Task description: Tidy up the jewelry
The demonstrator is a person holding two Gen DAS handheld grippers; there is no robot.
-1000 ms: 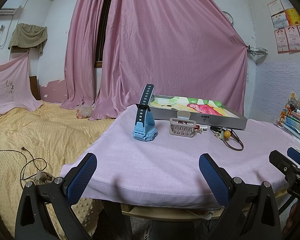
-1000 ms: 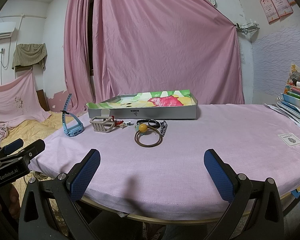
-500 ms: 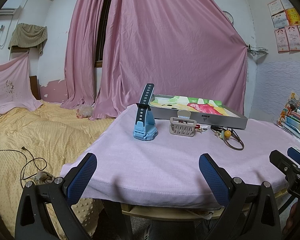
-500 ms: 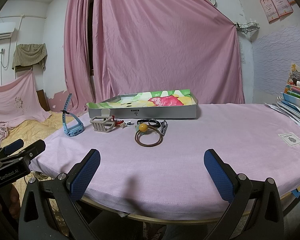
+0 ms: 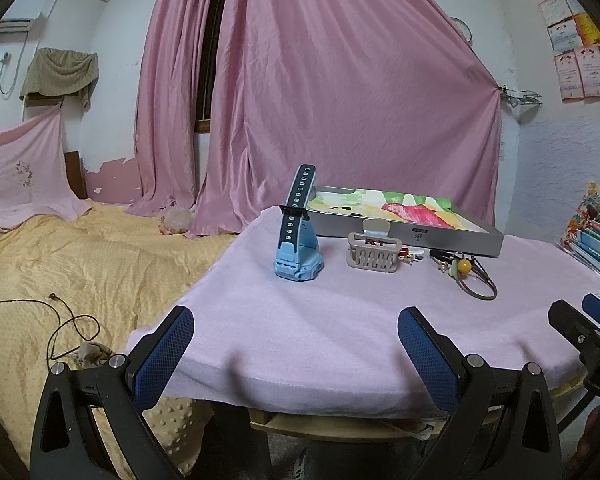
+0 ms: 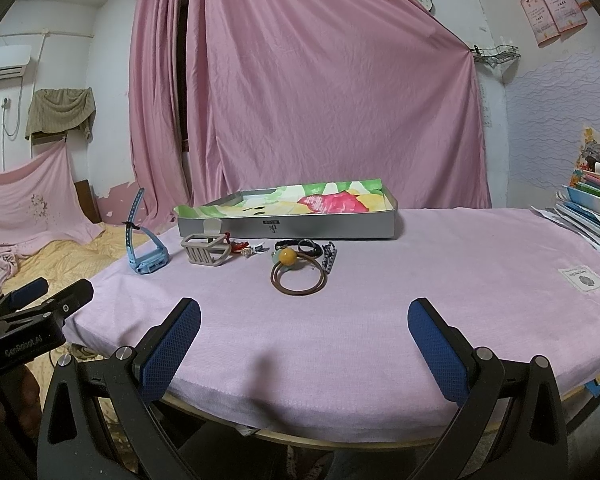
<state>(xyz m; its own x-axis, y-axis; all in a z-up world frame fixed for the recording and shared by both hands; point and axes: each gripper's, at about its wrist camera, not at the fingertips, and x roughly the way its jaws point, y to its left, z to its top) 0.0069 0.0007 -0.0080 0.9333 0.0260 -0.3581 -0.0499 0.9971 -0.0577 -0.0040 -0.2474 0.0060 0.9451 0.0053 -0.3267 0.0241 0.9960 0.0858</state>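
1. Left gripper (image 5: 296, 340) w/ blue textured pads: fingers spread wide, nothing between them, at near edge of the round table under pink cloth (image 5: 340, 320).
2. Right gripper (image 6: 304, 336): same, fingers released & empty, at near edge, well apart from the jewelry.
3. Jewelry sits in a row at far side, just in front of the shallow grey metal tray w/ colourful floral liner (image 6: 292, 226). Left to right: light-blue plastic kids' watch w/ strap sticking up (image 5: 298, 240), beige plastic claw hair clip (image 5: 374, 252), small red & white trinkets (image 6: 246, 248), brown hair tie loop w/ amber bead (image 6: 298, 276), black bands (image 6: 306, 245) behind it.
4. Left view only: yellow bedspread w/ a dark cord (image 5: 72, 320), far left of table.
5. Right view only: small white printed card (image 6: 582, 279) on cloth at right; stack of books (image 6: 592, 200) shows more fully.
6. Each view catches the other gripper at its edge.
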